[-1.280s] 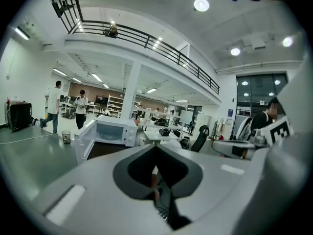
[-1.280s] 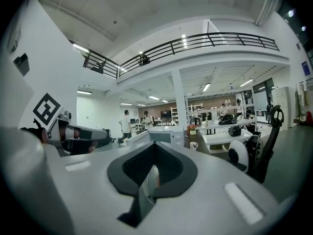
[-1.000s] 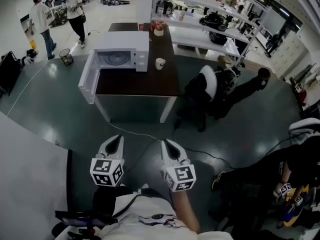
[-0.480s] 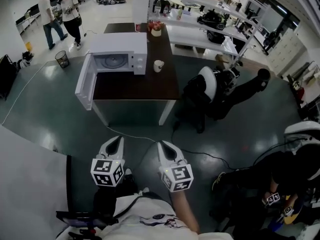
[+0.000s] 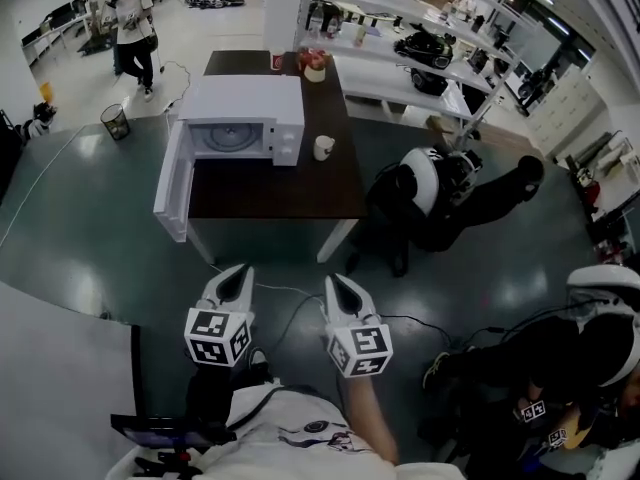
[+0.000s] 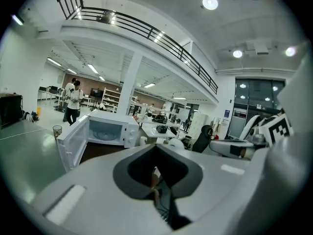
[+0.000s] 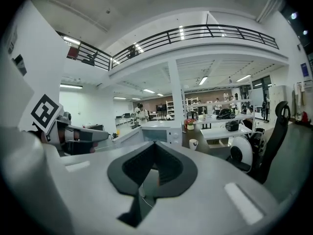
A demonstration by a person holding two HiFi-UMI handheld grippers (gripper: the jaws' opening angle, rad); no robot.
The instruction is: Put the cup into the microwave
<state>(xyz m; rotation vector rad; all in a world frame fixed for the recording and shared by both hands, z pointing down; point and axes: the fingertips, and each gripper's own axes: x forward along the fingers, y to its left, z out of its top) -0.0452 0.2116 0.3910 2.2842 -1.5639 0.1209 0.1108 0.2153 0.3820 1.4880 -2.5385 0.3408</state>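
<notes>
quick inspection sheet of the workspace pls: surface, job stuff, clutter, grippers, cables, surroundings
surface: dark table, its near part bare.
job's things: white microwave on the table, door swung open; white cup upright on the table beside it, not inside.
clutter: red can and flower pot at the table's far end.
grippers: left gripper and right gripper both shut, nothing held, over the floor short of the table.
cables: a thin cable lies on the floor near the table.
surroundings: office chair, bin, people standing far off, benches with gear.
</notes>
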